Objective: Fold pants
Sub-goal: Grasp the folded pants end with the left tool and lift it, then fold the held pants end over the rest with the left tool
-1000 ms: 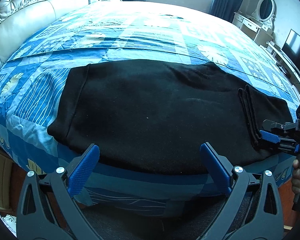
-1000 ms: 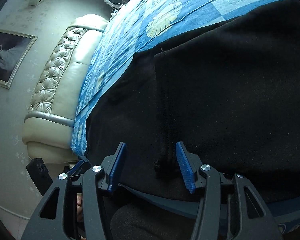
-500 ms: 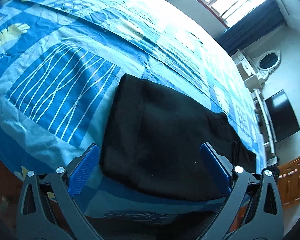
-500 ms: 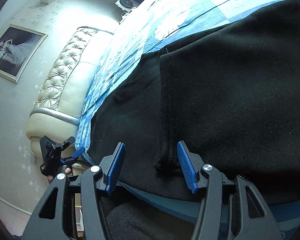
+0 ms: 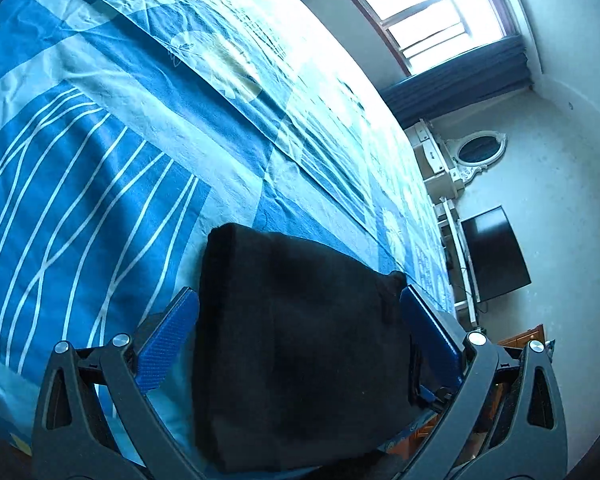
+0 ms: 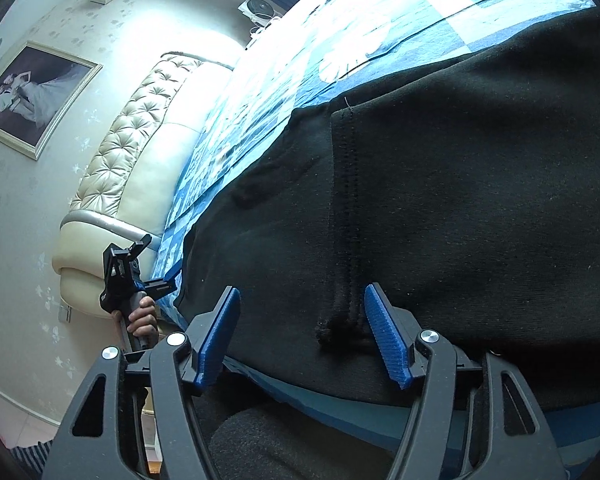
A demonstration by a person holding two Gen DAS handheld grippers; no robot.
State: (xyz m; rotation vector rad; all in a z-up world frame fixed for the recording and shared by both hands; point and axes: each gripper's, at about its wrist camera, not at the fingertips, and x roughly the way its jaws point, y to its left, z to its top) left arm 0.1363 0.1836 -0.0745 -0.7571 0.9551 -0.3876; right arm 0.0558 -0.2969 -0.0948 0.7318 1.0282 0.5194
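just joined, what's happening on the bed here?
A person is folding black pants laid along the near edge of a bed with a blue patterned cover, one handheld gripper per hand. The right gripper sits at the cuff end; its jaws have just been opening, straddling the hem without pressing it. The left gripper is at the other end, jaws wide apart either side of the fabric. Nothing is gripped at this moment.
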